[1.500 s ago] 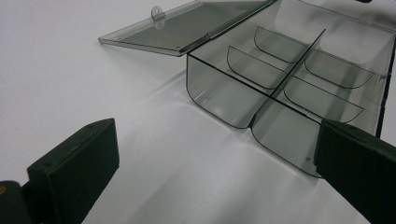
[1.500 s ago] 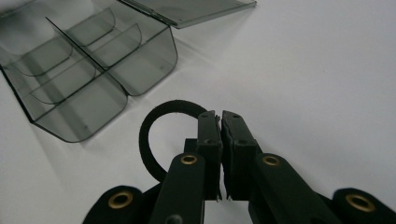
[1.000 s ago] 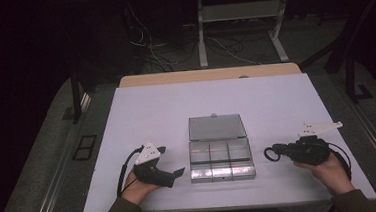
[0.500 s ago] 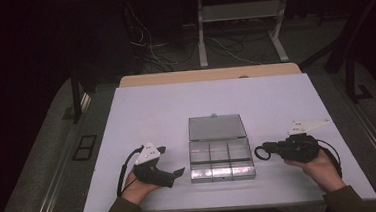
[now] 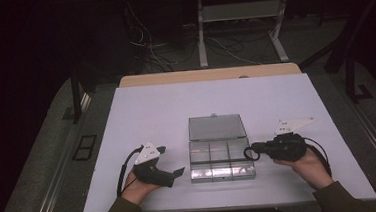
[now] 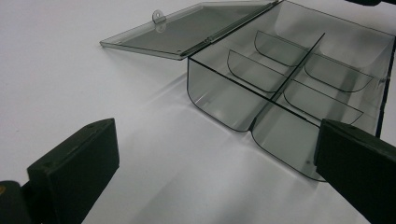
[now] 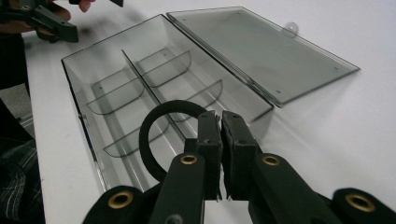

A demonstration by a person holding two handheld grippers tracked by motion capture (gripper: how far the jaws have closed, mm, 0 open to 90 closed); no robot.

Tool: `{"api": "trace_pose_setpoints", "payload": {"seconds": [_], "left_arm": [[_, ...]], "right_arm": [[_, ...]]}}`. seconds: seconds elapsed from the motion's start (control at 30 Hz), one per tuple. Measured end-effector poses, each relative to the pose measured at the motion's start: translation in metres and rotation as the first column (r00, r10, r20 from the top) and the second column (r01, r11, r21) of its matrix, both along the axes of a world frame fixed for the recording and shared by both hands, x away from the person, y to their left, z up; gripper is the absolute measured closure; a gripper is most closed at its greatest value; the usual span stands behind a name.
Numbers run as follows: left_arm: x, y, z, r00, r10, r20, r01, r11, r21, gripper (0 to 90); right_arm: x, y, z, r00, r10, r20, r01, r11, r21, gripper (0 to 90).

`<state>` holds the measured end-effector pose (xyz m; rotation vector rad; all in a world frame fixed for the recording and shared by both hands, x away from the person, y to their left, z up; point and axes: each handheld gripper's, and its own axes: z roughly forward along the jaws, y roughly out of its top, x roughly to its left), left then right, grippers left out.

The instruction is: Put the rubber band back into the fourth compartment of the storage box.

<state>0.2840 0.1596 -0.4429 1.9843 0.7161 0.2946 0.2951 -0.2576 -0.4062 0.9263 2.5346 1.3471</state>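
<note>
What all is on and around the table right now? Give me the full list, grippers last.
Compartment box: one, clear grey plastic, open, near the middle of the table's front half, compartments empty.
Lid: one, clear grey, hinged to the box and laid flat behind it.
Ring: one, black, pinched in the right gripper beside the box's right end.
Table: one, white top with a tan strip at the far edge.
Metal stand: one, grey, on the floor beyond the table, with cables beside it.
Left gripper: one, black, jaws open, pointing at the box's left end.
Right gripper: one, black, shut on the ring.
Hands: two, at the table's near edge.
</note>
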Motion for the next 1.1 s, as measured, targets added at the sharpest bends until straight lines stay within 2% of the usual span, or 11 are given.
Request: {"api": "trace_pose_setpoints", "payload": {"seconds": [0.4, 1.1], "left_arm": [[0.001, 0.001, 0.0, 1.0, 0.003, -0.003, -0.003, 0.9999, -0.011, 0.0], [0.0, 0.0, 0.0, 1.0, -0.001, 0.0, 0.001, 0.9999, -0.011, 0.0]], "right_arm": [[0.007, 0.033, 0.0, 0.9975, 0.07, -0.005, -0.07, 0.9975, -0.003, 85.1], [0.013, 0.087, 0.001, 0.9833, 0.182, 0.007, -0.182, 0.9832, -0.015, 85.2]]}}
